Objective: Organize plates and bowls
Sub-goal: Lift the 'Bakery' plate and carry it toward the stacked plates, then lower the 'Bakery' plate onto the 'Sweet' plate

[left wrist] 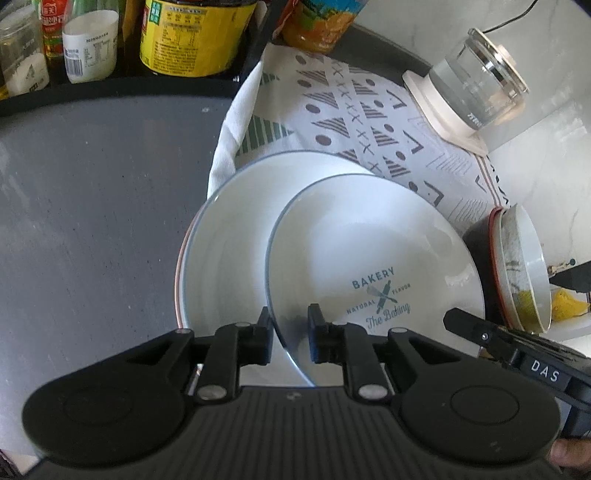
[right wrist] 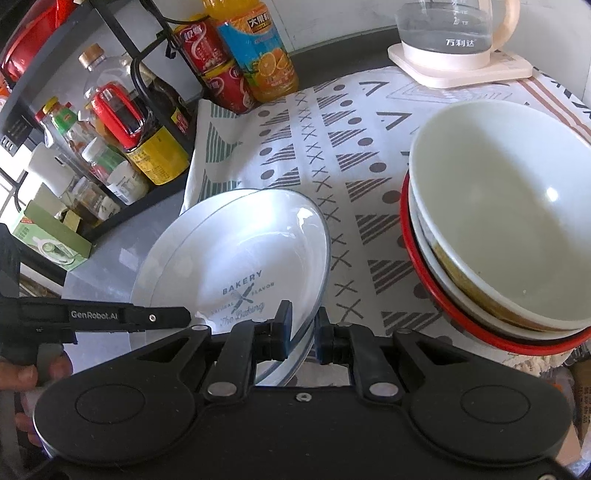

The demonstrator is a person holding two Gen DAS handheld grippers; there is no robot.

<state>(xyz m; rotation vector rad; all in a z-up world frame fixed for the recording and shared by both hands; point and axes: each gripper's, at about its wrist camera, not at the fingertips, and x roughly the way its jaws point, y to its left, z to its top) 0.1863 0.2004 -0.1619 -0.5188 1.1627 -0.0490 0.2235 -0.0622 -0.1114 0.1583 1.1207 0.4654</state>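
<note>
A white plate printed BAKERY (left wrist: 369, 251) (right wrist: 251, 243) lies tilted on a second white plate (left wrist: 229, 240) (right wrist: 159, 254), at the edge of a patterned cloth. My left gripper (left wrist: 290, 328) has that plate's near-left rim between its fingers, which stand slightly apart and loose around it. My right gripper (right wrist: 304, 328) is shut on the same plate's near-right rim. The left gripper's fingers (right wrist: 162, 316) show at the left of the right wrist view. A stack of bowls (right wrist: 498, 221) (left wrist: 524, 266), white on top and red-rimmed at the bottom, stands to the right.
The patterned cloth (right wrist: 332, 147) covers the right half of the grey counter (left wrist: 92, 203). A glass kettle on a cream base (right wrist: 443, 33) stands at the back right. A black rack of bottles (right wrist: 110, 129) and drink bottles (right wrist: 262, 48) line the back left.
</note>
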